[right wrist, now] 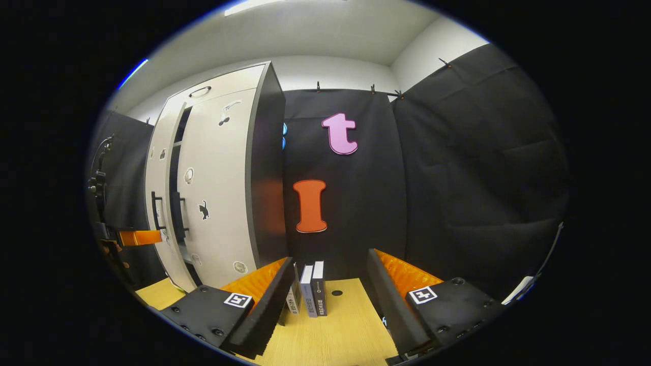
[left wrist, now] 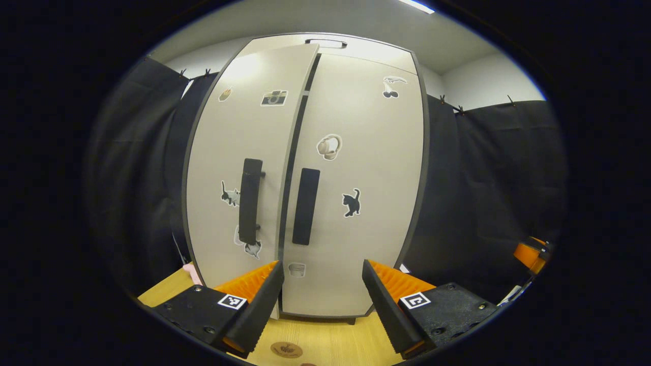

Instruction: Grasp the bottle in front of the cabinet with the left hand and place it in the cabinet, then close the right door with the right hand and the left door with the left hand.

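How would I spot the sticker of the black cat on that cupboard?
Find the tall pale cabinet standing on the wooden table. On its right door, just right of the dark vertical handle, sits the black cat sticker. It is solid black, unlike the grey cat stickers on the left door.

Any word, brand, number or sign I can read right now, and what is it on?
None can be read.
Cabinet doors: picture stickers such as the cat sticker, no words.
Books beside the cabinet: spine print too small to read.
Square marker: a pattern, no text.
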